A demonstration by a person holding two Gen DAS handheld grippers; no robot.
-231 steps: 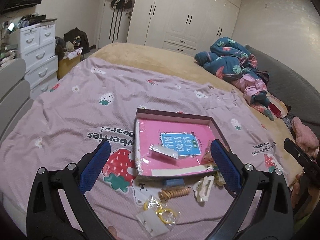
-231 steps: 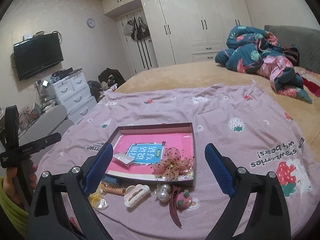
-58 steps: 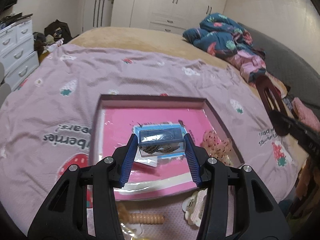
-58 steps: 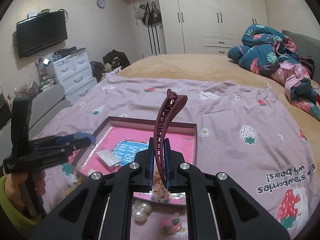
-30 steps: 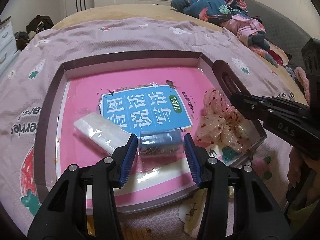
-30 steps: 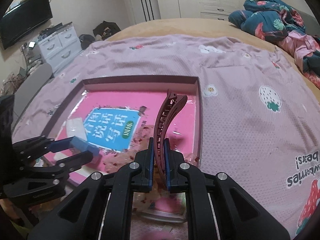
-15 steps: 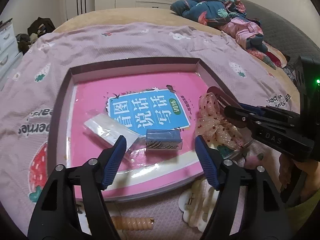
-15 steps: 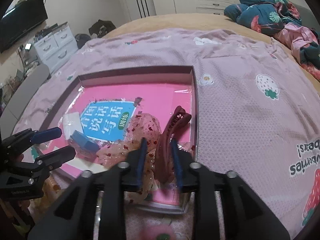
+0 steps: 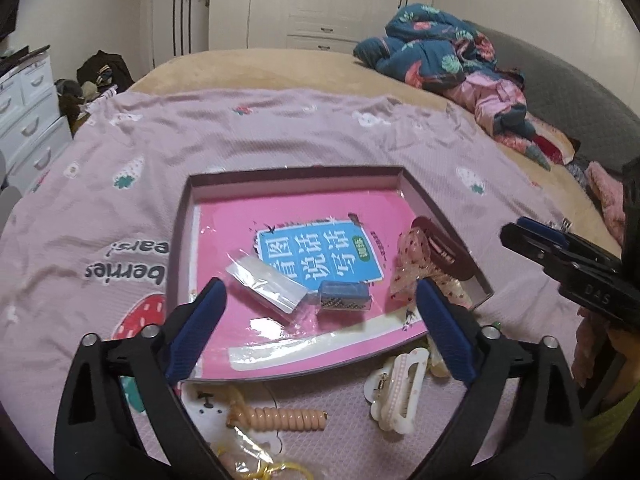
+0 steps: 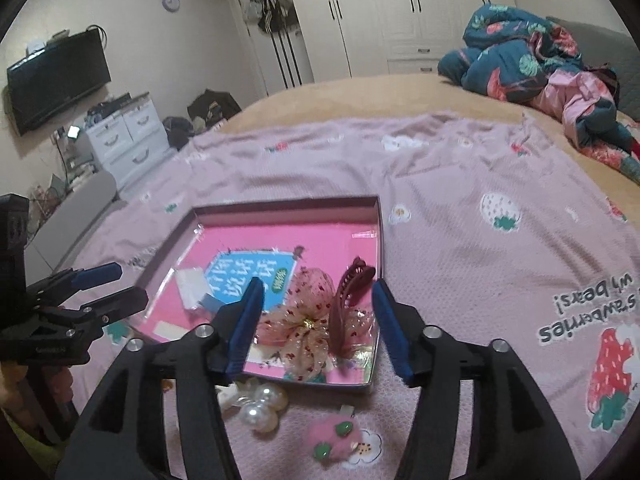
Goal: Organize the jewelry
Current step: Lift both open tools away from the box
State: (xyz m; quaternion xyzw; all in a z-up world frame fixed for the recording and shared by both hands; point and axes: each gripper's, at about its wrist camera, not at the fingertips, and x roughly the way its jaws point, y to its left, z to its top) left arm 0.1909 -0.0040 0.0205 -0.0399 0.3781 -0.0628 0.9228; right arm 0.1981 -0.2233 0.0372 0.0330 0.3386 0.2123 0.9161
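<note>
The left gripper (image 9: 320, 328) has its jaws opening wide, with nothing pinched between them. The right gripper (image 10: 316, 322) has its jaws opening too, and they press on nothing. The box (image 9: 296, 174) is a flat tray with a pink floor, and it sits on the pink strawberry blanket (image 9: 120, 152) on the bed (image 9: 256, 68). In front of the box, nearest the left gripper, lie a peach coil tie (image 9: 280, 416) and a white claw clip (image 9: 398, 384). Nearest the right gripper, in front of the box, lie pearl bobbles (image 10: 260, 406) and a fuzzy pink clip (image 10: 336, 438). Inside the box, near its front edge, a small blue case (image 9: 344, 295) lies just beside a clear bag (image 9: 266, 284). On the box's right side a dotted bow (image 10: 304, 320) lies flat, and the dark red clip (image 10: 348, 300) rests on it, close to the right wall. A blue label (image 9: 320, 254) sits in the middle of the box floor. Far behind the box, on the bed, there is a heap of clothes (image 9: 448, 56). Beyond that stands a white wardrobe (image 9: 320, 0).
</note>
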